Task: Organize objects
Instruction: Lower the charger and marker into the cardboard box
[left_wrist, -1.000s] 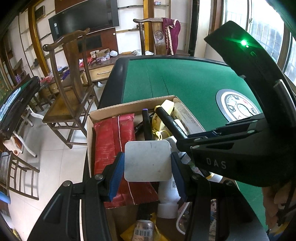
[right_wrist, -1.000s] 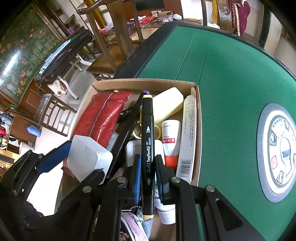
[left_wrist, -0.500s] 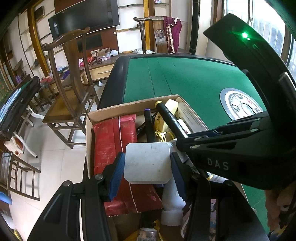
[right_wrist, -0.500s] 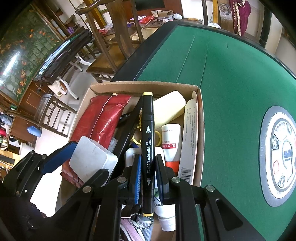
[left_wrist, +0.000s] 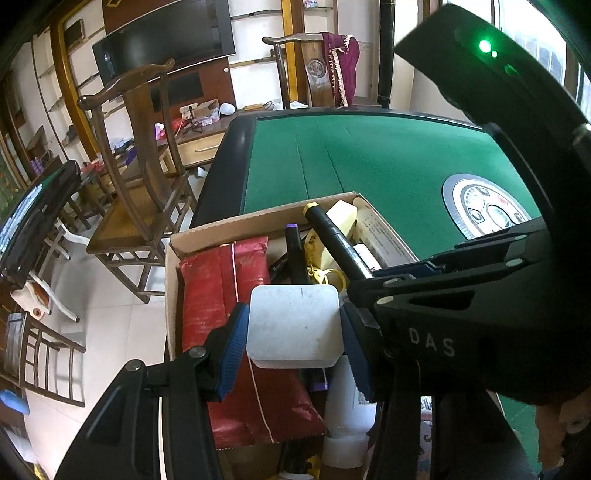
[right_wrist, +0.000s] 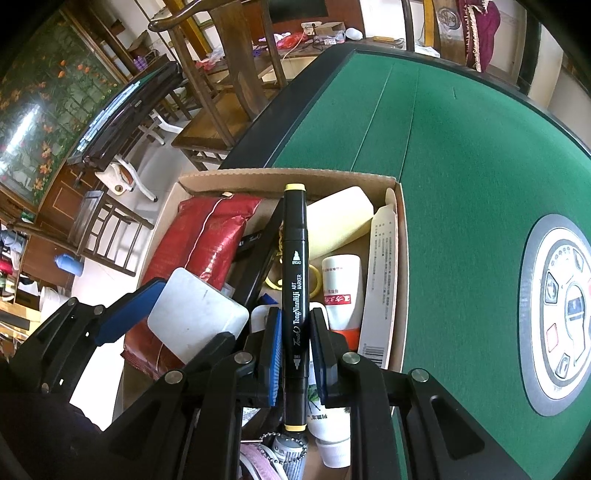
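Observation:
My left gripper (left_wrist: 293, 332) is shut on a white square box (left_wrist: 293, 326) and holds it above an open cardboard box (left_wrist: 258, 218). My right gripper (right_wrist: 295, 347) is shut on a black art marker (right_wrist: 294, 266) with yellow ends, also above the box (right_wrist: 295, 175). The white box (right_wrist: 195, 314) and left gripper show at the lower left of the right wrist view; the marker (left_wrist: 336, 240) crosses the left wrist view. The carton holds a red packet (left_wrist: 225, 288), a white tube (right_wrist: 341, 291), a pale yellow block (right_wrist: 340, 218), a second marker (left_wrist: 293, 251) and several other items.
The carton sits at the left edge of a green felt table (left_wrist: 369, 155) with a round control panel (right_wrist: 557, 306) in its middle. Wooden chairs (left_wrist: 140, 177) stand on the tiled floor to the left. The right gripper's black body (left_wrist: 498, 258) fills the right of the left wrist view.
Both grippers have risen and drawn back a little from the carton, each keeping its object. The carton's contents look unchanged.

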